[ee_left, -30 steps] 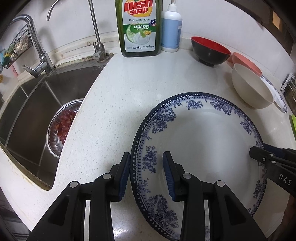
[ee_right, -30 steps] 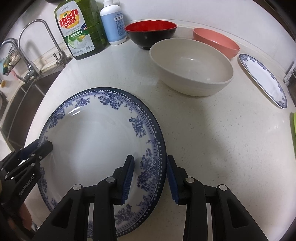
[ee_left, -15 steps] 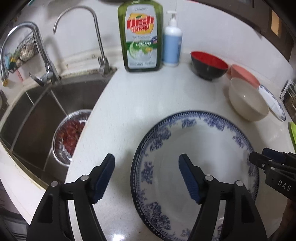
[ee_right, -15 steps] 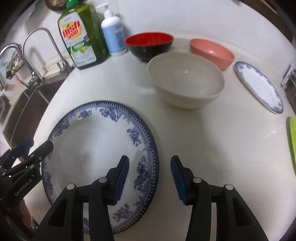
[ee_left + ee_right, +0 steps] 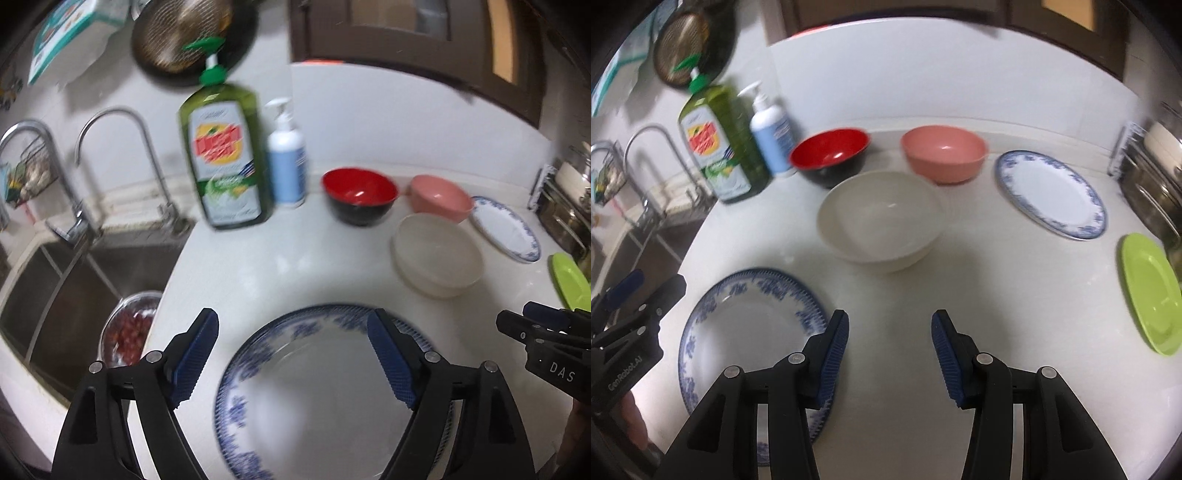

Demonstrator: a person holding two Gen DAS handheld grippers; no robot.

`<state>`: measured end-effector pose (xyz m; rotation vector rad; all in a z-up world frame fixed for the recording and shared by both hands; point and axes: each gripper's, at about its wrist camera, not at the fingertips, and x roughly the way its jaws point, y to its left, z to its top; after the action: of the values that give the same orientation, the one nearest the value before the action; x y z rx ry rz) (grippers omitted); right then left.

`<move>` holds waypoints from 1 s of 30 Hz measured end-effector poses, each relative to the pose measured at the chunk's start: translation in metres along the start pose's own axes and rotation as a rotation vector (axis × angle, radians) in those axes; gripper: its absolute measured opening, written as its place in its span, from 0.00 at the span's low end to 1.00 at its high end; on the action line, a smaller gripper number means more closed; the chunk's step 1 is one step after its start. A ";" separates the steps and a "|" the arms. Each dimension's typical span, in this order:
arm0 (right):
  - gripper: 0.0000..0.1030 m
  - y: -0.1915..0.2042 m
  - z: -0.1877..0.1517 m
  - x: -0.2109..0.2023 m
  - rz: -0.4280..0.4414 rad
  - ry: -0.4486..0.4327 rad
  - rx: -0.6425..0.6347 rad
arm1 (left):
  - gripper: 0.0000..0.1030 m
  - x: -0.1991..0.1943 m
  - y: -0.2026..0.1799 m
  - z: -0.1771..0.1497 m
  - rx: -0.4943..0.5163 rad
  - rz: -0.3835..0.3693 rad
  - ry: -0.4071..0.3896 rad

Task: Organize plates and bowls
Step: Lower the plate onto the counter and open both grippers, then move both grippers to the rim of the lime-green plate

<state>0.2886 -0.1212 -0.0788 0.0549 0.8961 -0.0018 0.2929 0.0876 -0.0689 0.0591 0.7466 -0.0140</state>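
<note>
Below both pairs of tongs, a large blue-patterned plate [image 5: 314, 398] lies flat on the white tabletop [image 5: 280, 269], gripped by neither. The left tongs [image 5: 295, 362] stand wide open above the plate, 1 blue pad [image 5: 195, 354] over bare tabletop to its left, the other over its right part. The right tongs [image 5: 888, 354] are open too, poised over bare tabletop just right of the plate's rim, with the left pad [image 5: 833, 354] overlapping that rim in the picture.

Only the left wrist view takes in the sink [image 5: 74, 280] with a metal bowl of red fruit [image 5: 129, 332], along with 2 taps and the right tongs at the frame's right edge. The right wrist view shows the far tabletop more fully: a cream bowl [image 5: 881, 221] beyond the large plate, a red-and-black bowl [image 5: 829, 155] and a pink bowl [image 5: 943, 153] behind it, a smaller blue-patterned plate [image 5: 1051, 194] and a green plate [image 5: 1150, 291] to the right. A green dish soap bottle [image 5: 720, 147] and a blue pump bottle [image 5: 772, 136] stand by the wall.

Both pairs of tongs point forward and downward at the tabletop; fingers [image 5: 631, 417] of the person's left hand show behind the left tongs.
</note>
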 end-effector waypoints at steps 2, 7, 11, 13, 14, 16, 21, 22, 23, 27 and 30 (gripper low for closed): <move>0.47 -0.012 0.002 -0.007 -0.016 -0.018 0.023 | 0.81 -0.003 -0.013 0.007 0.019 -0.031 -0.017; 0.50 -0.049 0.001 -0.028 -0.062 -0.072 0.090 | 0.81 -0.009 -0.049 0.020 0.069 -0.104 -0.052; 0.51 -0.084 -0.001 -0.045 -0.120 -0.117 0.155 | 0.82 -0.012 -0.089 0.032 0.116 -0.182 -0.077; 0.51 -0.100 -0.003 -0.051 -0.148 -0.130 0.183 | 0.82 -0.014 -0.106 0.036 0.136 -0.213 -0.086; 0.51 -0.112 -0.005 -0.056 -0.167 -0.141 0.204 | 0.82 -0.016 -0.117 0.038 0.149 -0.233 -0.091; 0.52 -0.130 -0.009 -0.063 -0.202 -0.160 0.234 | 0.82 -0.019 -0.138 0.041 0.174 -0.265 -0.104; 0.51 -0.182 -0.020 -0.082 -0.293 -0.194 0.324 | 0.82 -0.027 -0.194 0.047 0.235 -0.348 -0.132; 0.51 -0.191 -0.022 -0.085 -0.302 -0.200 0.337 | 0.82 -0.029 -0.205 0.048 0.245 -0.364 -0.135; 0.51 -0.199 -0.025 -0.088 -0.312 -0.206 0.350 | 0.82 -0.030 -0.219 0.049 0.259 -0.385 -0.136; 0.52 -0.235 -0.036 -0.102 -0.366 -0.227 0.409 | 0.82 -0.029 -0.259 0.054 0.292 -0.446 -0.121; 0.52 -0.257 -0.042 -0.109 -0.389 -0.235 0.447 | 0.82 -0.028 -0.290 0.056 0.324 -0.478 -0.118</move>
<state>0.1815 -0.3786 -0.0320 0.2897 0.6462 -0.5616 0.2999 -0.2051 -0.0229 0.1859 0.6205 -0.5904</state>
